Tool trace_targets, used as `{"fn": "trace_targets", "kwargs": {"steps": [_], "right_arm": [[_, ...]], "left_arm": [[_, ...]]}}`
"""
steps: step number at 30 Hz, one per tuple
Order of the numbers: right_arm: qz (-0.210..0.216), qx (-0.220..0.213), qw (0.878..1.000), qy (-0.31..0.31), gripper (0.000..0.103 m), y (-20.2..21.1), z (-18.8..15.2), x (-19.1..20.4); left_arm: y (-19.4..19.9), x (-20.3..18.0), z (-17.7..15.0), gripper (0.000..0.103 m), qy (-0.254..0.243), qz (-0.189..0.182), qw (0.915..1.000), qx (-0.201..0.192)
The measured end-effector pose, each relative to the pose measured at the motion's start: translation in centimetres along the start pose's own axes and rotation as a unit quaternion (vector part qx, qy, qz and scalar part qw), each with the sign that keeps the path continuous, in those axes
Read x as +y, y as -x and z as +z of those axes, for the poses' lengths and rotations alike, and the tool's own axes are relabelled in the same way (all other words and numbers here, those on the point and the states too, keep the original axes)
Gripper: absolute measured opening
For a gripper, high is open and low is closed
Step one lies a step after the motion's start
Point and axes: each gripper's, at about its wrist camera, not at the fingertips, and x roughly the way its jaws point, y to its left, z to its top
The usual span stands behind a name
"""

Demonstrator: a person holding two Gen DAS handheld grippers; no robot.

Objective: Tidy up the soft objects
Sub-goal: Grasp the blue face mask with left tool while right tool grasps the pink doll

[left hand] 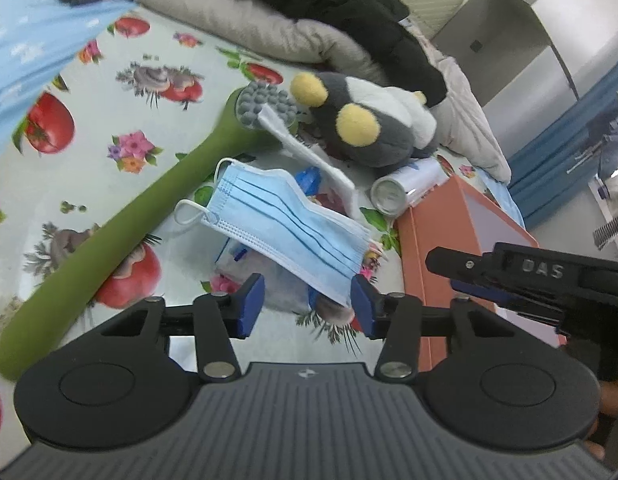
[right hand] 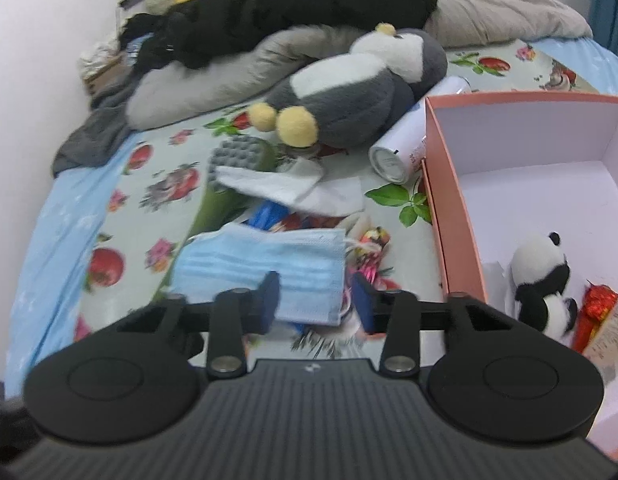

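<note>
Pleated blue paper mask (left hand: 289, 220) on glossy floral cloth (left hand: 89, 128), both tongs (left hand: 307, 304) (right hand: 315, 300) part-open, empty.

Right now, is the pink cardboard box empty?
No: the pink cardboard box already holds a small black-and-white panda plush and a red foil-wrapped item.

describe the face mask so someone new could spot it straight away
On the fruit-print bedsheet, left of the pink box, lies a pile of small items. The face mask tops it: flat, pleated, light blue, with white ear loops, unlike the fluffy penguin plush behind.
</note>
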Motion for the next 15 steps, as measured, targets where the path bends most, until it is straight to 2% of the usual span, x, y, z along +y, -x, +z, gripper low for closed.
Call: {"fn": "trace_targets", "kwargs": {"steps": [2,7,11,15], "right_arm": [[-0.014,0.003,1.000,-0.010,0.031,-1.8,0.8,-0.3],[-0.064,0.003,0.997,-0.047,0.023,-5.8,1.9,-1.2],[-0.097,0.002,0.993,-0.073,0.022,-8.0,2.4,-1.8],[-0.113,0.000,0.988,-0.101,0.022,-9.9,2.7,-2.6]], "left_arm": [[-1.5,0.6,0.4,0.046,0.011,-0.004,0.9999,0.005],[-4.7,1.9,1.0,0.046,0.051,-0.011,0.9985,0.018],[-5.8,2.6,1.1,0.046,0.084,-0.019,0.9961,0.016],[-6.5,3.1,1.1,0.046,0.108,-0.023,0.9939,0.010]]}}
